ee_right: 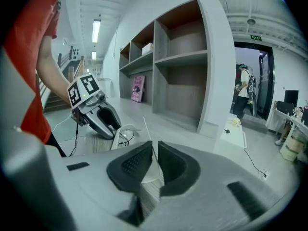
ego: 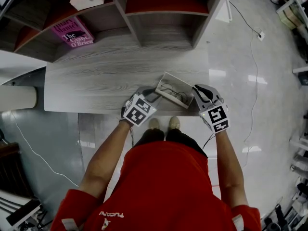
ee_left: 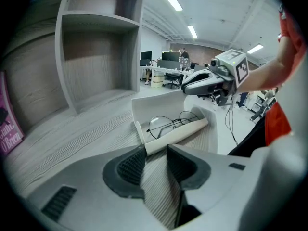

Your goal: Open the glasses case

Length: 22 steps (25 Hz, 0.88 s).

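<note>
Desk [ego: 96, 76] bears glasses case [ego: 175, 89]: left tongs [ee_left: 155, 150] pinch base [ee_left: 175, 135], right tongs [ee_right: 155, 150] pinch lid [ee_left: 161, 105]; spectacles [ee_left: 160, 125] inside.

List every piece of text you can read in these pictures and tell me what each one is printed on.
"The Giant, O'Brien": cover of the pink book on the shelf; "Giant" is partly a guess.
"Hilary Mantel": author line on the same cover, only just legible.
White print on the red shirt: upside down and too blurred to read.
Green sign over the doorway: too small to read.
</note>
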Available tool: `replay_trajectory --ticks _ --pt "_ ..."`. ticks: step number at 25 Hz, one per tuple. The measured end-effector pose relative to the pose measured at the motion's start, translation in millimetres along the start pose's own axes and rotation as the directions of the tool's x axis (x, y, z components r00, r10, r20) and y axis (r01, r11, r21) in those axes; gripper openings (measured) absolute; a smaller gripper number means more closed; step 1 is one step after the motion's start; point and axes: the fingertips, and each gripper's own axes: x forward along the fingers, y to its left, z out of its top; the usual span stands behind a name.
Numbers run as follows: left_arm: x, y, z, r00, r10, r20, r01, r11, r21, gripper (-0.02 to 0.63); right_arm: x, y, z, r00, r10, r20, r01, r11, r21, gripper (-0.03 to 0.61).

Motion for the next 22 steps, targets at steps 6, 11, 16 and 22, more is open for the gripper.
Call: replay_trajectory --ticks 6,11,16,22 --pt "4 3 6 1.0 0.009 0.004 -0.009 1.0 0.0 0.141 7 -22 -10 0.999 -0.03 -0.015 0.03 0.999 0.03 0.04" --pt "5 5 7 1.0 0.007 -0.004 -0.007 1.0 -0.007 0.14 12 -33 -14 0.999 -0.045 -0.023 0.046 0.998 0.043 0.046" --pt "6 5 7 1.0 0.009 0.0 -0.009 1.0 -0.008 0.14 12 -34 -13 0.998 -0.057 -0.019 0.058 0.997 0.042 0.049" --pt "7 4 7 1.0 0.006 0.002 -0.006 1.0 -0.007 0.14 9 -31 -11 0.998 -0.059 -0.019 0.06 0.997 0.04 0.055"
